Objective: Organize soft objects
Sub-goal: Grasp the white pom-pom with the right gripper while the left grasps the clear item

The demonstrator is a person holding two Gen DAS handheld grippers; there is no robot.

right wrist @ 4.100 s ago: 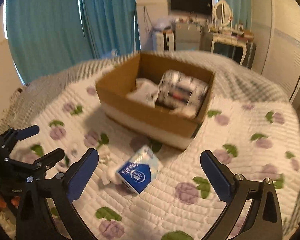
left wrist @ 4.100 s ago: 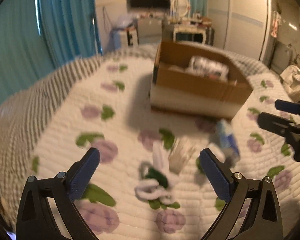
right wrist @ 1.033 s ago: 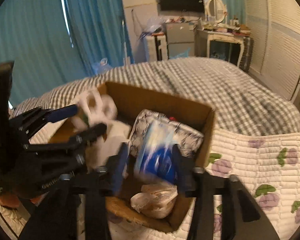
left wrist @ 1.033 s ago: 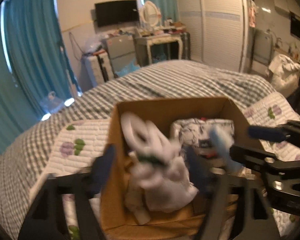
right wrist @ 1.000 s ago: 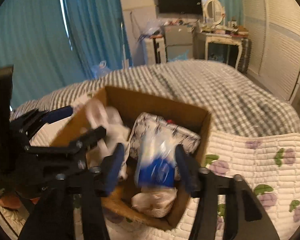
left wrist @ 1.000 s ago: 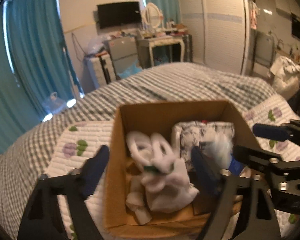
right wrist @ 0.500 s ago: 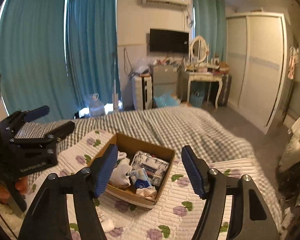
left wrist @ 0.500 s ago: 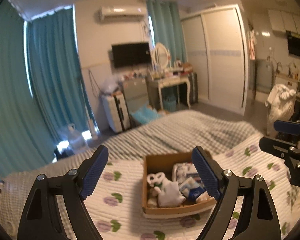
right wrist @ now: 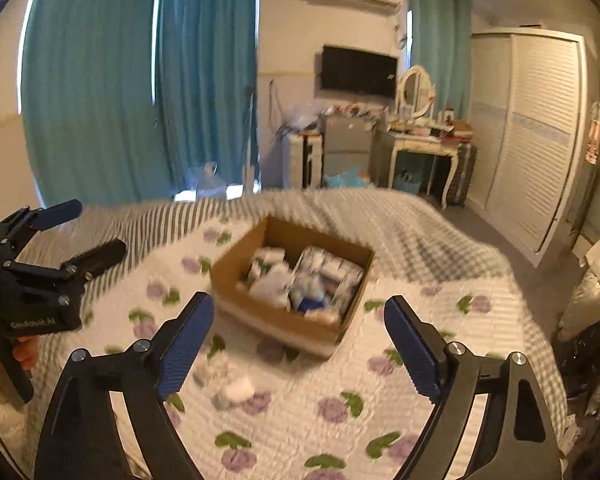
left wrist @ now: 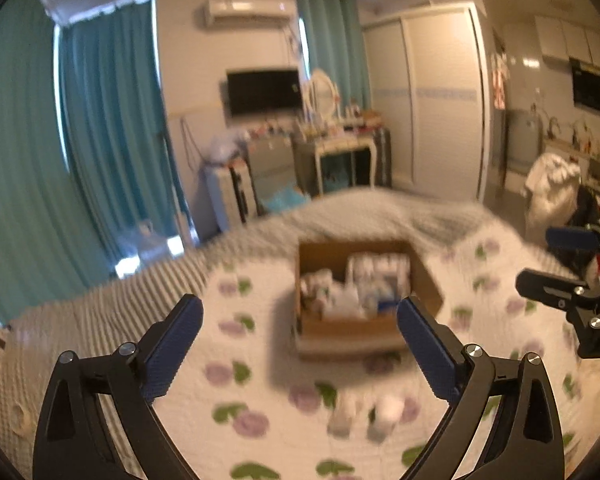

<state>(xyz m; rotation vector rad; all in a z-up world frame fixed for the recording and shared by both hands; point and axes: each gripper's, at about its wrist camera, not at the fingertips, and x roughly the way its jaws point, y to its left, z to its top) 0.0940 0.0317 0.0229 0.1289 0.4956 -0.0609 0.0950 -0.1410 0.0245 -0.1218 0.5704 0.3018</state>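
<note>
A brown cardboard box (left wrist: 424, 276) (right wrist: 236, 266) stands on the flowered quilt, holding white soft items, a patterned pack and a blue-and-white tissue pack (right wrist: 312, 300). A few small white soft pieces (left wrist: 384, 410) (right wrist: 236, 390) lie on the quilt in front of the box. My left gripper (left wrist: 298, 344) is open and empty, raised above the bed short of the box; it also shows at the left of the right wrist view (right wrist: 84, 232). My right gripper (right wrist: 298, 340) is open and empty, also raised; it shows at the right edge of the left wrist view (left wrist: 556, 260).
The bed has a white quilt with purple flowers (right wrist: 332, 408) over a grey checked cover (right wrist: 420, 236). Beyond it stand teal curtains (right wrist: 100, 100), a wall TV (right wrist: 358, 70), a dressing table (right wrist: 424, 140), a white wardrobe (right wrist: 532, 140) and a clothes pile (left wrist: 552, 184).
One second ago both grippers were over the box letting go of the white soft item and the tissue pack. Both are now open, empty and drawn back from the box.
</note>
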